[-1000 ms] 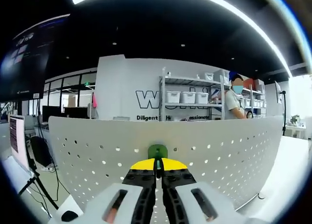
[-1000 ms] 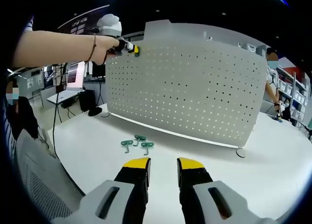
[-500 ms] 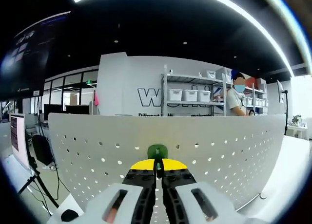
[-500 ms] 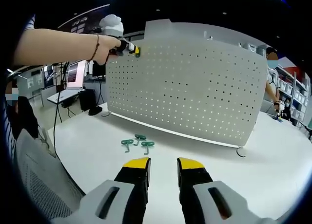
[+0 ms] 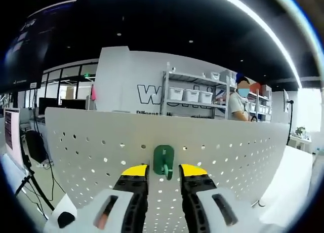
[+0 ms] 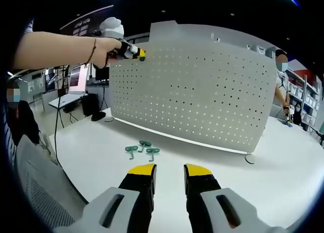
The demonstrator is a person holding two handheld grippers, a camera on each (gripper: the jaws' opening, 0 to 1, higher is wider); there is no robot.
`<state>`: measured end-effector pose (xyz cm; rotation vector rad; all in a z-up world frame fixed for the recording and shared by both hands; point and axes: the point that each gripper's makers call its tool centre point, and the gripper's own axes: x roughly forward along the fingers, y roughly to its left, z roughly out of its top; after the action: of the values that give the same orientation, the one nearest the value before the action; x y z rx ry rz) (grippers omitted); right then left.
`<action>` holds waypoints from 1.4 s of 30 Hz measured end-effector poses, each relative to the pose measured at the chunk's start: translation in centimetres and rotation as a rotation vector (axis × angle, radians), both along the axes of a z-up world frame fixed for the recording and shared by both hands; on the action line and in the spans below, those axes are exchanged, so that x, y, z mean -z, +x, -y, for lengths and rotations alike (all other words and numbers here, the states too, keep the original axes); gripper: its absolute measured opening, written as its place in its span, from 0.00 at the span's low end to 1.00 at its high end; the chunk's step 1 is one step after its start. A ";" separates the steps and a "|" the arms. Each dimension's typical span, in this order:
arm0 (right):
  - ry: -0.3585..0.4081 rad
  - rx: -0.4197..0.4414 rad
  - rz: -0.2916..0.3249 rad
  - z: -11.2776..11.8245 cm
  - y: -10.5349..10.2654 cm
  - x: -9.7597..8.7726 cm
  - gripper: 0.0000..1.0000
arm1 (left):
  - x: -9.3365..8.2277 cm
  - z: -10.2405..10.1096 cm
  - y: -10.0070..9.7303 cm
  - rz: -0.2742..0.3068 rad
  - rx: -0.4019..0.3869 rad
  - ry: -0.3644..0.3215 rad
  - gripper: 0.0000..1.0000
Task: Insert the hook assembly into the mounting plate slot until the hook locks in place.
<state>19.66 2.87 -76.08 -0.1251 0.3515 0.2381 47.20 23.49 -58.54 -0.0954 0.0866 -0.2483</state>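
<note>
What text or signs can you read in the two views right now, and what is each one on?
"W": the only clear letter of large dark lettering on the white back wall, left gripper view; the metal shelving hides the rest.
A smaller line beneath it, starting around "Dili": too blurred to read.
Dark hanging screen, upper left: too blurred to read.
Right gripper view: no legible text.

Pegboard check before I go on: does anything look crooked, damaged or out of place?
Nothing stands out. The green hook sits upright on the pegboard between the open left gripper jaws. Three spare hooks lie loose on the table.
</note>
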 end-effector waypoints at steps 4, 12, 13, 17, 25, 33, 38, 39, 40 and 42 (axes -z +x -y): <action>-0.001 -0.004 -0.001 -0.1 0.0 0.0 0.20 | -0.6 0.0 -1.2 0.009 0.049 0.047 0.47; -0.004 -0.008 -0.001 -0.2 0.0 0.0 0.20 | -1.0 0.0 -4.3 0.004 0.153 0.097 0.56; -0.004 -0.010 -0.001 -0.2 0.0 0.0 0.20 | -1.5 0.7 -5.0 0.037 0.205 0.079 0.57; -0.005 -0.012 0.000 -0.3 0.0 0.0 0.20 | -0.8 0.5 -6.7 0.005 0.228 0.096 0.63; 0.003 -0.002 0.011 -0.1 0.0 -0.3 0.20 | 0.7 0.7 -10.2 -0.033 0.285 0.113 0.65; -0.001 -0.002 0.015 0.0 -0.1 -0.4 0.20 | 4.0 1.6 -14.1 -0.057 0.383 0.097 0.65; 0.008 0.000 0.004 0.0 -0.1 -0.2 0.20 | 6.2 1.4 -16.3 -0.101 0.405 0.089 0.63; 0.005 -0.005 0.003 -0.1 -0.1 -0.1 0.20 | 6.6 1.3 -16.6 -0.107 0.407 0.092 0.63; 0.004 -0.007 0.002 -0.1 -0.1 -0.1 0.20 | 7.1 1.1 -16.9 -0.117 0.409 0.099 0.62; 0.001 -0.013 0.002 -0.2 -0.2 -0.1 0.20 | 8.3 0.8 -17.7 -0.137 0.419 0.125 0.60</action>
<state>19.51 3.11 -75.97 -0.1268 0.3483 0.2512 29.45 22.72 -66.84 0.0317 0.2585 -0.6541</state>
